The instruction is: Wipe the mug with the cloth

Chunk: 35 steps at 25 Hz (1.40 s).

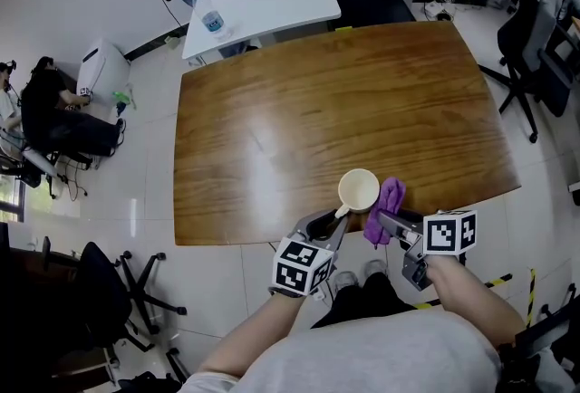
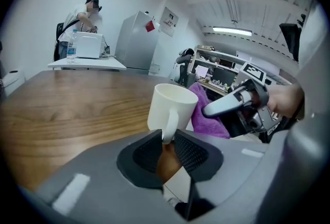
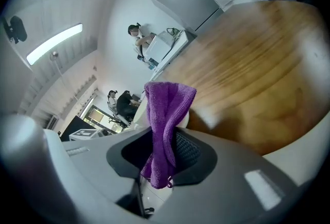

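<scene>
Closest, the left gripper (image 2: 166, 140) pinches the mug's (image 1: 359, 190) handle, and the right gripper (image 3: 161, 145) is clamped on the purple cloth (image 3: 164, 114) just beside it. The mug stands upright at the table's (image 1: 299, 101) near edge, with broad bare wood beyond. In the right gripper view the cloth hides most of the mug.

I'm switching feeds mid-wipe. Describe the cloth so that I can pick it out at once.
Find the big brown wooden table and go to its near edge, where a white ceramic mug stands. Just right of the mug, the purple terry cloth hangs pinched in the right gripper. It is the only soft, purple thing there.
</scene>
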Motion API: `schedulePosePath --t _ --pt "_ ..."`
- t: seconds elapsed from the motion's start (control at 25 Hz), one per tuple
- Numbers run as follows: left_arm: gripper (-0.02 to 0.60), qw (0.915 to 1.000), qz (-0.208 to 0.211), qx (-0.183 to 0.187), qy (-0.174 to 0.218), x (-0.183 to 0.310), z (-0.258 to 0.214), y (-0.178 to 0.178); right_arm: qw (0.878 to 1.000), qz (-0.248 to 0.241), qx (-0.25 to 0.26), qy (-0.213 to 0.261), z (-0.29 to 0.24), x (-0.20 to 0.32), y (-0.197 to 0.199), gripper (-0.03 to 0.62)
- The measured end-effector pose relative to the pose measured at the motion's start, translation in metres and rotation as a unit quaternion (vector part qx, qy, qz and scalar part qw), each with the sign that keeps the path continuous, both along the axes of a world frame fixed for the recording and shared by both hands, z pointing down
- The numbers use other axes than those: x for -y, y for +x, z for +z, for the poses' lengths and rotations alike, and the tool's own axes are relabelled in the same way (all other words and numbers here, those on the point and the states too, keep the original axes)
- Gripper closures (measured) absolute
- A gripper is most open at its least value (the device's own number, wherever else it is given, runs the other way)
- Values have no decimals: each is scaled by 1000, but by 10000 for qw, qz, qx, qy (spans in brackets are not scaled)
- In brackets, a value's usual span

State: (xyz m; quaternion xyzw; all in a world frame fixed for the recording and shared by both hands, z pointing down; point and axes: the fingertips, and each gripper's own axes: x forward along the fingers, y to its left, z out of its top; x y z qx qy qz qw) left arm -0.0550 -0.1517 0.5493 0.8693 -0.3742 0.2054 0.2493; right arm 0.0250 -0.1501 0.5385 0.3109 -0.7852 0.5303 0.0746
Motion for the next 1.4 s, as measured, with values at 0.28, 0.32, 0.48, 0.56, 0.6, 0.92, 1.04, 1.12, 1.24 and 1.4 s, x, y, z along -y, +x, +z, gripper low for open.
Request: schedulePosePath --t 0.28,0.32,0.48,0.56,0.6,0.92,1.04,1.12,1.24,1.4 --pt "508 9999 144 14 23 -1 0 7 9989 -73 -453 -111 33 11 6 487" --pt "508 9999 147 6 14 -1 0 8 9988 -80 -470 -122 35 12 6 487" --pt "505 9999 133 -48 3 1 0 9 9989 -55 -447 -127 33 13 8 487" --pt "505 9999 132 -70 -12 1 0 8 9993 2 -360 -52 22 13 9 487" --pt "505 9999 137 -73 -23 1 0 9 9996 43 -292 -3 14 12 9 487" --pt "505 9992 381 -140 -62 -2 -5 27 9982 396 321 323 -48 6 11 487" --pt "505 9987 498 -124 -78 -3 -6 35 9976 458 479 208 -46 5 4 487" --pt "505 9984 555 -106 -79 -3 -5 39 9972 502 540 104 -39 8 1 487" --pt "508 9981 601 -138 -72 -3 -6 42 9974 572 444 -29 -19 13 2 487" --pt "508 9976 672 -132 -26 -1 -6 41 9981 582 91 -204 13 19 7 487"
